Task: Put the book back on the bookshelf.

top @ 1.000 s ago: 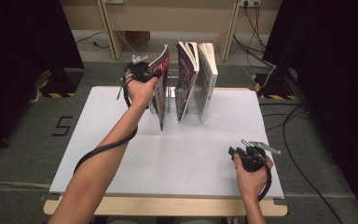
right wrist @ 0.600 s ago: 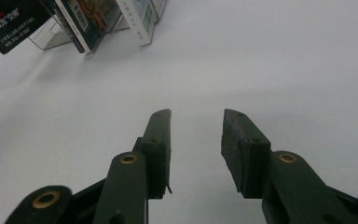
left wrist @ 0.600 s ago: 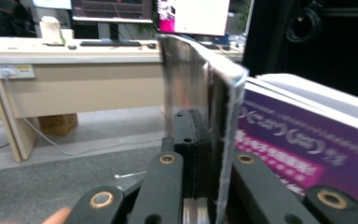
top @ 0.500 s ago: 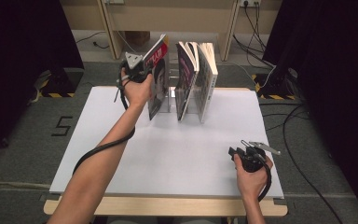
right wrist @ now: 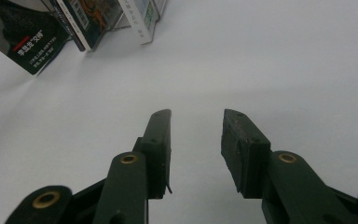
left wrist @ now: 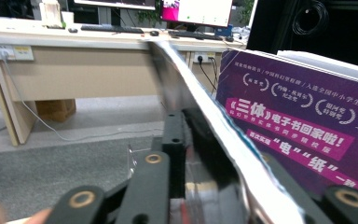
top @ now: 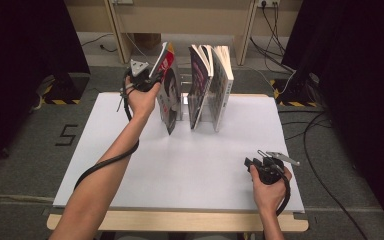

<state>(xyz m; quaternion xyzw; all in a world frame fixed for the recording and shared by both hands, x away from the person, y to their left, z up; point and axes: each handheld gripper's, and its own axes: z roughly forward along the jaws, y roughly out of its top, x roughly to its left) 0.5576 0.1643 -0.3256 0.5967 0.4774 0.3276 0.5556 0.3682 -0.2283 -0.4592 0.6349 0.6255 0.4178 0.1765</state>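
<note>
Three books stand on edge at the back of the white board [top: 180, 165]. The leftmost book [top: 169, 95], red and black, leans left, apart from the middle book [top: 200, 85] and the right book [top: 222, 82]. My left gripper [top: 159, 75] is at that leaning book's top edge. In the left gripper view this book's edge [left wrist: 205, 126] runs between the jaws of the left gripper [left wrist: 251, 186]; they have just been opening, and a gap shows beside the left finger [left wrist: 172, 135]. My right gripper [top: 252, 162] rests low over the board at the front right, open and empty [right wrist: 196, 121].
A clear book stand [top: 182, 100] sits among the books. Cables [top: 285, 85] lie on the floor behind and to the right of the table. A wooden desk [left wrist: 74, 65] stands beyond. The board's wooden front edge [top: 180, 222] is near the person.
The left hand has moved left and tipped the leftmost book away from the other two. The right hand and its gripper have kept still.
</note>
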